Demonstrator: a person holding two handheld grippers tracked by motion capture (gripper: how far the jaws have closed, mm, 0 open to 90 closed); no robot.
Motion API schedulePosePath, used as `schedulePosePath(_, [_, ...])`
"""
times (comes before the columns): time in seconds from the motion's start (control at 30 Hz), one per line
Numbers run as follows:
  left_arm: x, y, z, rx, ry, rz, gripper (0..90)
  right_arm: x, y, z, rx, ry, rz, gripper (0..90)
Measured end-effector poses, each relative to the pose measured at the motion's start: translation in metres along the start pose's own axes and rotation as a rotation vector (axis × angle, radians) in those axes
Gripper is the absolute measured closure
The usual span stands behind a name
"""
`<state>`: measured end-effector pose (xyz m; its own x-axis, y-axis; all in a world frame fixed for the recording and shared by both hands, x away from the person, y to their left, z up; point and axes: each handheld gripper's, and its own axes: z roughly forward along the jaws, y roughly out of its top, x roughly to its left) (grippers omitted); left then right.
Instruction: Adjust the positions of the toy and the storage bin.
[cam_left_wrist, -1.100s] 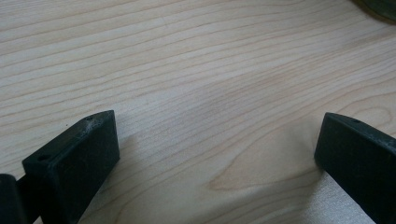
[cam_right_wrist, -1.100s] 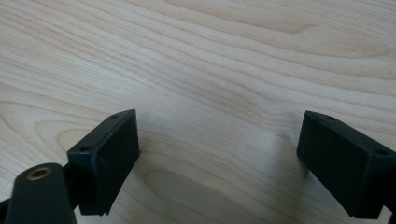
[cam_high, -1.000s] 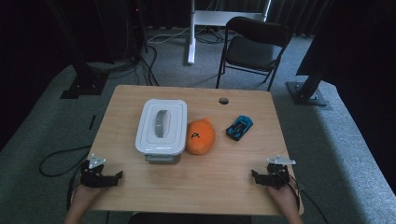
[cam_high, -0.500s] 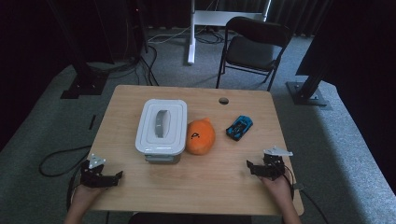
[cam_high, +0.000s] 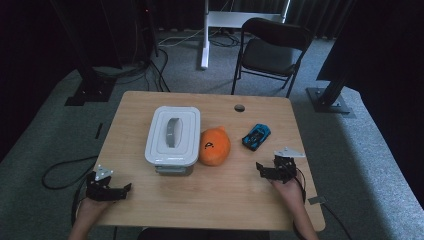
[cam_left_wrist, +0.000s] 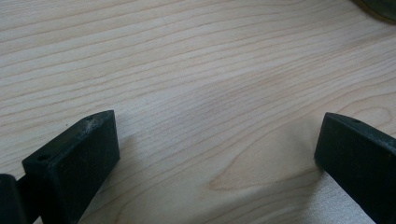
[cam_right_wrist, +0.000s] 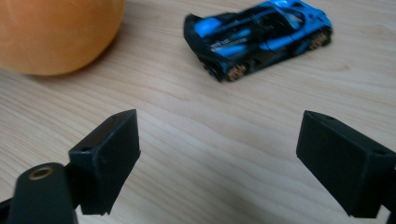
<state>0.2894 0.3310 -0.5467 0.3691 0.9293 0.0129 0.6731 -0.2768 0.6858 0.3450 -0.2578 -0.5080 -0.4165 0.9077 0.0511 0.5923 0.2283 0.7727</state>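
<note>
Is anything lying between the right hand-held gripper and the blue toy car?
No. In the right gripper view, bare wood separates the right hand-held gripper from the blue toy car; the orange plush sits off to one side.

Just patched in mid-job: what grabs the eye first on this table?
The orange plush ball at the table's middle, flanked by a white lidded box on its left and a blue toy car on its right. The right tongs stand open just short of the car; the left tongs rest open at the near left edge.
</note>
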Motion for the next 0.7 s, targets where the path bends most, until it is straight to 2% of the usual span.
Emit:
schedulePosePath(0.23, [0.000, 0.000, 0.000, 0.000, 0.000, 0.000, 0.3, 0.007, 0.017, 0.011, -0.001, 0.009, -0.028, 14.1])
schedulePosePath(0.43, [0.000, 0.000, 0.000, 0.000, 0.000, 0.000, 0.3, 0.013, 0.036, 0.021, -0.007, 0.041, -0.044, 16.4])
schedulePosePath(0.63, [0.000, 0.000, 0.000, 0.000, 0.000, -0.001, 0.3, 0.022, 0.052, 0.033, -0.001, 0.050, -0.104, 19.4])
schedulePosePath(0.7, [0.000, 0.000, 0.000, 0.000, 0.000, -0.001, 0.3, 0.025, 0.056, 0.036, 0.000, 0.047, -0.118, 24.2])
